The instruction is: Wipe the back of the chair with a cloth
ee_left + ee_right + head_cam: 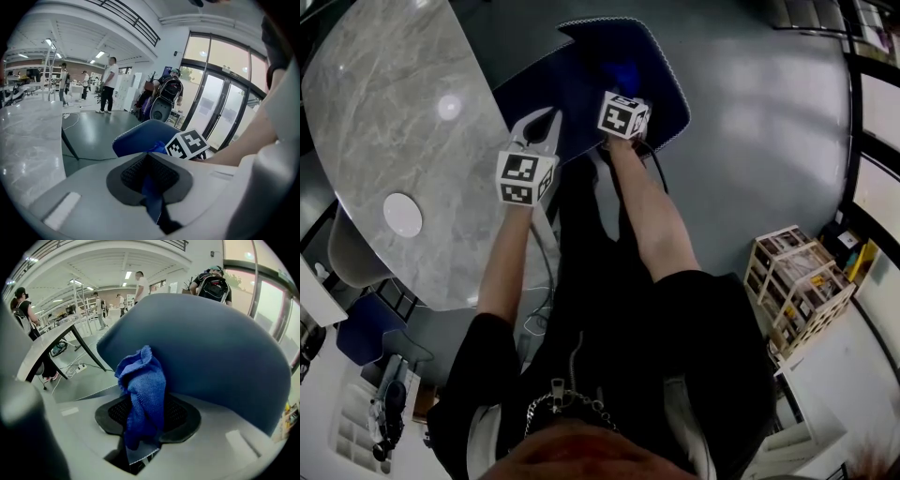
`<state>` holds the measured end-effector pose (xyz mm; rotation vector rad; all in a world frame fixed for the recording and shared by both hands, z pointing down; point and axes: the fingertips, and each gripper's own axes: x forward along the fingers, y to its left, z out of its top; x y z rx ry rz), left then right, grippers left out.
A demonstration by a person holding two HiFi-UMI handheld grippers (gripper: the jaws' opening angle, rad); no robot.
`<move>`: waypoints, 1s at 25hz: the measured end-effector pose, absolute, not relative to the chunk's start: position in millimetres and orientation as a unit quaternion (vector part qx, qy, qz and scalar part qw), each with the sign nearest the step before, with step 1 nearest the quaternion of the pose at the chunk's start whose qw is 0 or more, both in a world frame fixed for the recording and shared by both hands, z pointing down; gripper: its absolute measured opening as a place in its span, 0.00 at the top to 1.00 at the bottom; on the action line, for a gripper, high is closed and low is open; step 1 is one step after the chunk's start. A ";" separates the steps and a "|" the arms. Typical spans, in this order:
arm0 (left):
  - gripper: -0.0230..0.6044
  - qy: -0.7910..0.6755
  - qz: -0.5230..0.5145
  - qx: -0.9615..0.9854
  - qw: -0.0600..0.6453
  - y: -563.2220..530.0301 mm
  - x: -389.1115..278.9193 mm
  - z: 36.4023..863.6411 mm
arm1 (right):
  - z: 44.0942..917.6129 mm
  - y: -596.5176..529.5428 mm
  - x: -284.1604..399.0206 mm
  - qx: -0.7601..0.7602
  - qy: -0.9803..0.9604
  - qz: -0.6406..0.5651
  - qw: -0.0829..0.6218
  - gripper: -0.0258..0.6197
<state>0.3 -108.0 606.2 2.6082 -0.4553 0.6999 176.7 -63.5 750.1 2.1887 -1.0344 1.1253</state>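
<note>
The blue chair stands in front of me, its edges stitched in white. In the right gripper view its backrest fills the frame just past the jaws. My right gripper is shut on a crumpled blue cloth, which touches the backrest. From above, the cloth shows just beyond the right gripper. My left gripper sits at the chair's left edge. In its own view the left gripper is shut on a blue white-stitched strip that looks like the chair's edge, with the backrest beyond.
A grey marble table with a white disc lies close on the left. A wooden crate stands on the floor to the right. Several people stand far off in the hall. Glass doors are behind the chair.
</note>
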 end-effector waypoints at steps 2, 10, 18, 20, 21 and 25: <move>0.95 -0.159 0.251 0.934 0.200 -105.6 1.4 606.5 | 751.8 -52.5 177.8 0.798 -0.366 0.415 0.239 0.72; 0.95 -0.150 0.244 0.937 0.202 -104.6 5.6 604.5 | 753.8 -16.2 176.1 0.801 -0.321 0.451 0.226 0.72; 0.95 -0.148 0.236 0.938 0.206 -105.6 7.0 604.1 | 751.9 16.1 175.4 0.808 -0.265 0.475 0.228 0.72; 0.95 -0.149 0.235 0.938 0.208 -105.7 6.5 604.2 | 753.1 27.1 172.8 0.809 -0.250 0.482 0.224 0.72; 0.95 -0.149 0.236 0.937 0.209 -105.4 6.0 604.7 | 753.8 33.6 171.6 0.810 -0.242 0.486 0.221 0.72; 0.95 -0.150 0.238 0.936 0.211 -105.9 3.0 607.9 | 754.8 56.2 165.5 0.815 -0.224 0.488 0.219 0.72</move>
